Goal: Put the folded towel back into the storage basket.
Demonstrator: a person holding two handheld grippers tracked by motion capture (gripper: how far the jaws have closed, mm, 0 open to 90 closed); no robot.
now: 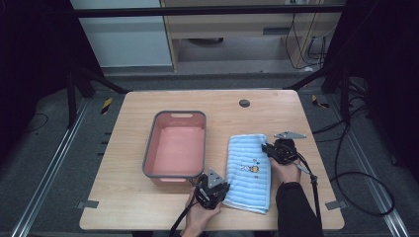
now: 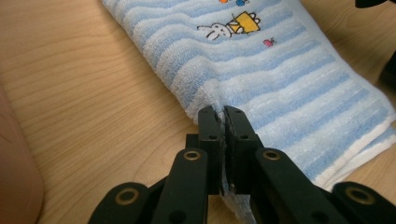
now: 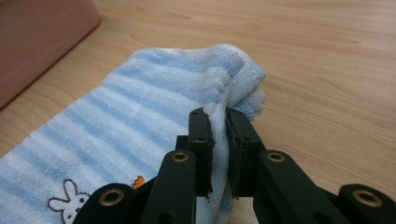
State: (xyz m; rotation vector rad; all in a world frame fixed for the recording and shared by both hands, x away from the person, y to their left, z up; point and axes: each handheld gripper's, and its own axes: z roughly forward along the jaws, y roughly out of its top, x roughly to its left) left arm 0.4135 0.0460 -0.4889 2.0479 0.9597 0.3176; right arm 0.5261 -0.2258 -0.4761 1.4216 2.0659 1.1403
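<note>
Item in hand: folded blue-and-white striped towel (image 1: 249, 173), lying flat on the table (image 1: 133, 207), right of centre and toward the near edge.

Towel long axis: runs from the near edge toward the far edge, slightly slanted; the printed rabbit motif (image 2: 217, 31) sits about mid-length.

Left gripper (image 1: 221, 191): at the towel's near-left corner. In the left gripper view its jaws stand almost together with a thin fold of towel edge pinched between them (image 2: 223, 122).

Right gripper (image 1: 269, 147): at the towel's far-right corner. In the right gripper view its jaws stand narrow, clamped on a bunched-up hump of cloth (image 3: 219, 122), which is lifted slightly off the table there.

Governing relation: the two grips lie on opposite corners, one at each end of the long axis, so the towel spans diagonally between them. Each gripper points inward along the cloth toward the other.

Neighbouring item: pink basin (image 1: 153, 148), grey-rimmed, nothing seen inside, just left of the towel and running parallel to it. The left gripper is the nearer one to it, close to its near-right corner.

Assessment: both holds appear secure, though each takes only a small bite of edge. Any lift or fold should, in my judgement, be led along the long axis; a transfer leftward would have the right gripper crossing the full width of cloth.

Risk noted: the thin pinch on the left could slip if the towel is drawn taut.
</note>
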